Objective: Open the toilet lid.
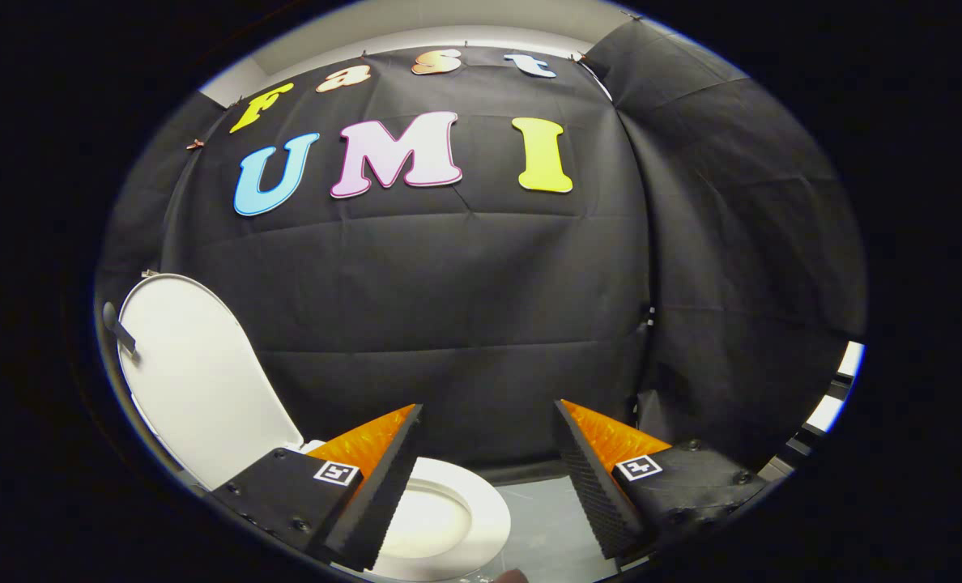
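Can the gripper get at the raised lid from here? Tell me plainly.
Probably yes: the gripper is open and holds nothing, and the toilet lid stands upright beyond its fingers, off to one side, above the seat, nothing between.

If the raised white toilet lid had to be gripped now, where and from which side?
Probably the white oval plastic toilet lid by its thin free rim nearest the fingers, approached edge-on from the bowl side. It stands upright beside the white seat ring. The tool is open, holding nothing.

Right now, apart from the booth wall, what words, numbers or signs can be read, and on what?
Toilet lid, raised: no text.
Toilet seat: no text.
Square markers on the tongs: coded patterns, no words or numbers.
The tongs stand open and empty, the seat just beyond them.
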Demonstrator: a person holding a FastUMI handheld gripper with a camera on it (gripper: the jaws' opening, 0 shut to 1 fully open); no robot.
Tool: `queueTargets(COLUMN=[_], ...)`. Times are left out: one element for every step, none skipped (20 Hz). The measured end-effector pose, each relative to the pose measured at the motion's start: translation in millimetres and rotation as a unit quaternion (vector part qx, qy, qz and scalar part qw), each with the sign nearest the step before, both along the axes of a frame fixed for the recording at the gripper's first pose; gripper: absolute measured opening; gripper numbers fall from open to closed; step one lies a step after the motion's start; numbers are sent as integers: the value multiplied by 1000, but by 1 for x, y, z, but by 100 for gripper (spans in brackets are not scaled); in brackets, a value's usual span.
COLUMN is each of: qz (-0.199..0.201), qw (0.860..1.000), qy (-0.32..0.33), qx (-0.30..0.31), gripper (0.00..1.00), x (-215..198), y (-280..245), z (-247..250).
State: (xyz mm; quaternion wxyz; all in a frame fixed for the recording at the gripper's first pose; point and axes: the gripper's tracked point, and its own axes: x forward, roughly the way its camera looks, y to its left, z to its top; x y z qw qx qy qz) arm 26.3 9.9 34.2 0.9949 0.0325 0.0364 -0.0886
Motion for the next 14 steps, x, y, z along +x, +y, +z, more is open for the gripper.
queueTargets(qz=[2, -2, -4, 2, 5, 8, 10, 11, 12, 12, 14, 15, 15, 15], qw=[1000, 1000, 1000, 1000, 1000, 1000, 1000, 1000, 1000, 1000, 1000, 1000, 1000, 1000], qy=[0, 4, 9, 10, 12, 13, 14, 16, 15, 12, 8, 6, 6, 7], qx=[-4, -10, -11, -5, 3, 6, 3, -1, -6, -9, -11, -13, -15, -18], gripper=[99, 99, 99, 99, 99, 99, 99, 99, 99, 99, 99, 99, 99, 99], x=[0, 0, -1, -1, -3, -4, -3, -3, -3, -5, -5, -5, -5, -5], y=[1, 0, -1, 2, 6, 9, 12, 14, 16, 15, 16, 16, 17, 18], z=[-2, -5, -9, -10, -12, -14, -16, -18, -17, -16, -14, -13, -14, -15])
